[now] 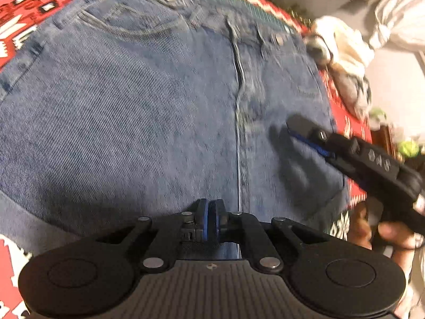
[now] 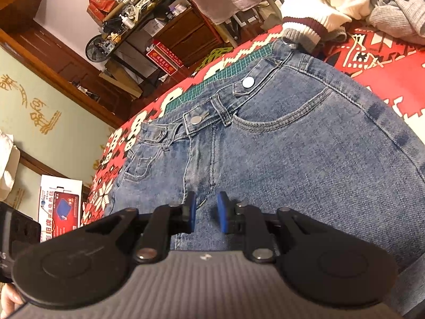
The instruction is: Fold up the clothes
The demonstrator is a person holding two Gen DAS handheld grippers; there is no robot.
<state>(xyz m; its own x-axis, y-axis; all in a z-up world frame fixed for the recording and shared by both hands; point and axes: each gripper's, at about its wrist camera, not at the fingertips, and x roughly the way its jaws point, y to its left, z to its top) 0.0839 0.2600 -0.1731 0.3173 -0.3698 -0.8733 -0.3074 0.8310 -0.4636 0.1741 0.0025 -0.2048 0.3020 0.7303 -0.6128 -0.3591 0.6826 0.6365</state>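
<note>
While a red patterned cloth (image 2: 372,61) covers the work surface, a pair of blue jeans (image 1: 132,122) is spread flat across it, front side up, with the waistband at the far edge. A green gridded mat (image 2: 225,79) is seen between cloth and waistband. Beyond the waistband, a pile of white and grey garments (image 2: 345,2) is heaped on the cloth. Over the denim near the fly seam, the left gripper (image 1: 211,219) is held with its blue pads pressed together, nothing visibly caught between them. The right gripper (image 2: 206,214) is poised just below the fly with its fingers parted, denim showing in the gap. Two metal buttons (image 2: 248,82) are fixed on the waistband.
</note>
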